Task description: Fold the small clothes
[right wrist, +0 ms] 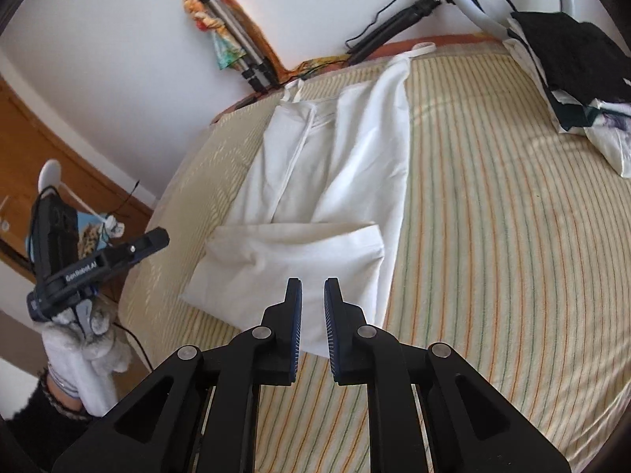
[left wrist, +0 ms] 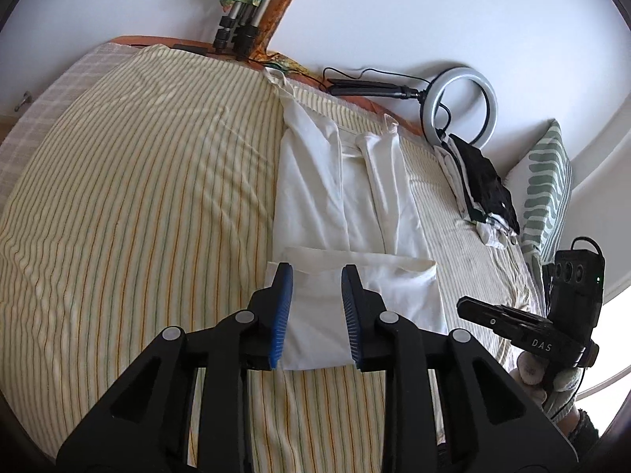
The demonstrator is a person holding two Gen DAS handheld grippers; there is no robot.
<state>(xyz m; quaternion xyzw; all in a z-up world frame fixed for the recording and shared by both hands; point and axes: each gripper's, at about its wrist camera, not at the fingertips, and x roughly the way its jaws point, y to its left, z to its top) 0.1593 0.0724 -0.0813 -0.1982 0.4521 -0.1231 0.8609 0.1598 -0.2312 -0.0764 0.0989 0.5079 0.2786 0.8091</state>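
White garment [left wrist: 347, 213] lies flat just beyond parted fingers [left wrist: 282, 307].

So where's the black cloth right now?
The black cloth sits on top of a pile of clothes at the far right of the striped bed, beside the ring light.

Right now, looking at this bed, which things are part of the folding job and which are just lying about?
Part of the job:
- white garment, near end folded up
- left gripper, open above it
- right gripper, open above it
- pile of clothes

Just lying about:
- ring light
- tripod
- striped pillow
- striped bedsheet
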